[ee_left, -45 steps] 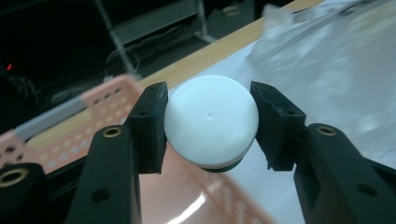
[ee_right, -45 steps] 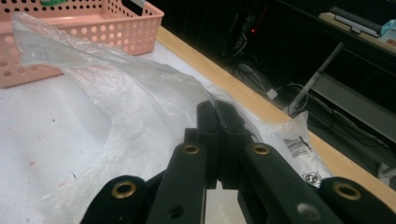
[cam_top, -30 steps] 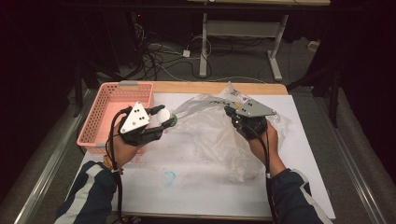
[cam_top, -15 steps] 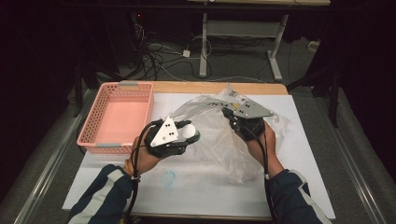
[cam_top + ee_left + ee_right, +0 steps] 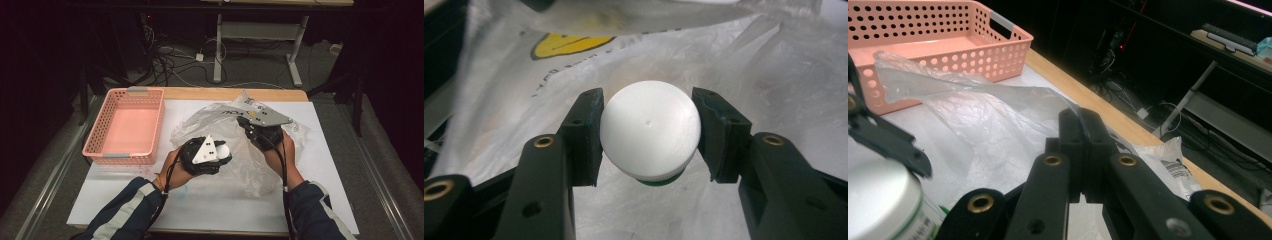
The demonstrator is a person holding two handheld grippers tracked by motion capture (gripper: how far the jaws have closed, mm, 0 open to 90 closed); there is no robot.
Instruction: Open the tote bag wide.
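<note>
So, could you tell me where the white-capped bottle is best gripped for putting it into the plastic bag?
Grip the round white cap across its sides, as the left gripper holds it now: its pads sit on opposite curved edges. Coming from behind the bottle probably suits, leaving its far end free to enter the plastic bag.

White-capped bottle clamped at the mouth of the crumpled clear plastic bag.

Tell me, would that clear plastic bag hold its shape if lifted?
Probably not. The plastic bag lies crumpled and wrinkled, so it looks thin and floppy. Where the right tongs pinch an edge, it sags away. It likely weighs little and may slide on the table.
</note>
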